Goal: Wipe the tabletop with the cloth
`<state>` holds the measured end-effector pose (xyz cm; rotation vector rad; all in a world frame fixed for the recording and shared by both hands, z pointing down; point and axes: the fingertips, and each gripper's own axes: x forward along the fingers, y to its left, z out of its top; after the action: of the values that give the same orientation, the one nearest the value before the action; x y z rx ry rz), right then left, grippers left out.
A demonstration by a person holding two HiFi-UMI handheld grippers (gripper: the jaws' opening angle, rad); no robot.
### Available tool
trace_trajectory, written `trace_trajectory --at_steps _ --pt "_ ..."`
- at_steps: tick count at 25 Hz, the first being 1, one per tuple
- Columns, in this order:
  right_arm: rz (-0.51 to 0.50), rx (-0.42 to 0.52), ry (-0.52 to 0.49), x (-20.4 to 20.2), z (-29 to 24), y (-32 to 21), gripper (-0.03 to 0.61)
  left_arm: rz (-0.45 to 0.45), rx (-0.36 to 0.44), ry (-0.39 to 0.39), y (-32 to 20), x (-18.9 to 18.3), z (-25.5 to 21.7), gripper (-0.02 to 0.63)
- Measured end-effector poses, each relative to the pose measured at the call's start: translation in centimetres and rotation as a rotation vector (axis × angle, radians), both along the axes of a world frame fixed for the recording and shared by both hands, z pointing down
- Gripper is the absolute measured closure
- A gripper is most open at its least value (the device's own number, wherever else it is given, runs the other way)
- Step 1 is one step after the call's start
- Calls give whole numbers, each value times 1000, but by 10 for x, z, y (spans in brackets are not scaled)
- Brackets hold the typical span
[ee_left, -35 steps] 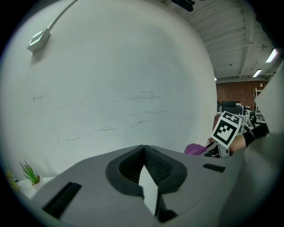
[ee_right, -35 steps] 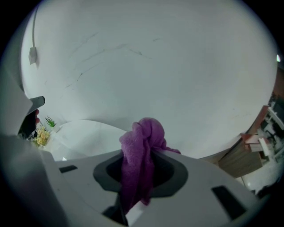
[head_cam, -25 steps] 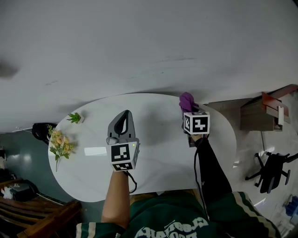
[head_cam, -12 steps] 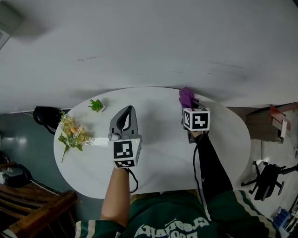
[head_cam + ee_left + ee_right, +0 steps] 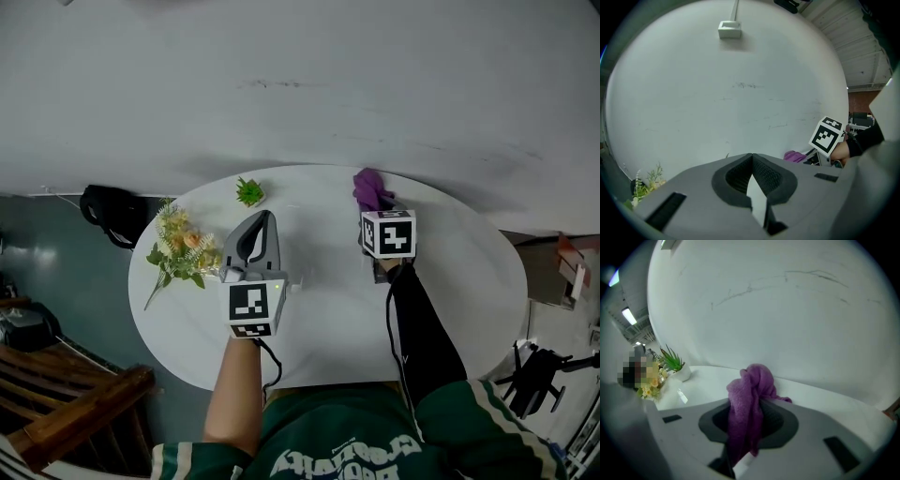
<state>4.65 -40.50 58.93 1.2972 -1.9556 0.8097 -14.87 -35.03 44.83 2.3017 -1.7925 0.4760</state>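
A purple cloth (image 5: 372,190) (image 5: 749,405) is bunched up in my right gripper (image 5: 373,208) (image 5: 749,420), which is shut on it near the far edge of the white oval table (image 5: 450,281). The cloth's loose end pokes out beyond the jaws. My left gripper (image 5: 260,225) (image 5: 752,161) hovers over the table's middle left, shut with nothing between its tips. The left gripper view also catches the cloth (image 5: 796,156) and the right gripper's marker cube (image 5: 827,136).
A bunch of artificial flowers (image 5: 180,255) lies at the table's left edge. A small potted green plant (image 5: 249,192) (image 5: 675,363) stands at the far left rim. A white wall rises behind the table. A dark wooden bench (image 5: 66,412) is at lower left.
The head view has swung, so the table, flowers and plant sit further right in the picture. Both grippers keep about the same places over the table, the right one still holding the cloth.
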Motion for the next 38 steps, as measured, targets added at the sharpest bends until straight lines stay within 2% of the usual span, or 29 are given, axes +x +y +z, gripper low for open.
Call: trace_trajectory --at_steps 6,11,16,20,23,27,33,38 --pt "-85 -20 -41 -83 1 9 469 -35 5 -2 16 -49 -6 612" --pt "-141 -40 -89 -139 0 22 469 -34 15 -3 29 -72 -13 612" --pt "-175 -73 -158 -179 0 40 469 -11 17 -2 38 -79 -14 612" --pt "-196 -55 -185 -183 -4 45 469 12 12 -1 40 -70 -16 612" --pt "-157 24 -189 -154 -23 44 468 33 19 -3 40 -50 -22 612" --pt "-72 117 -169 -80 -52 45 469 68 29 -2 37 -6 -28 612" --pt "37 187 -87 65 -82 51 469 153 51 9 32 98 -39 612" --pt "126 201 57 201 -89 67 469 225 58 36 34 195 -44 612"
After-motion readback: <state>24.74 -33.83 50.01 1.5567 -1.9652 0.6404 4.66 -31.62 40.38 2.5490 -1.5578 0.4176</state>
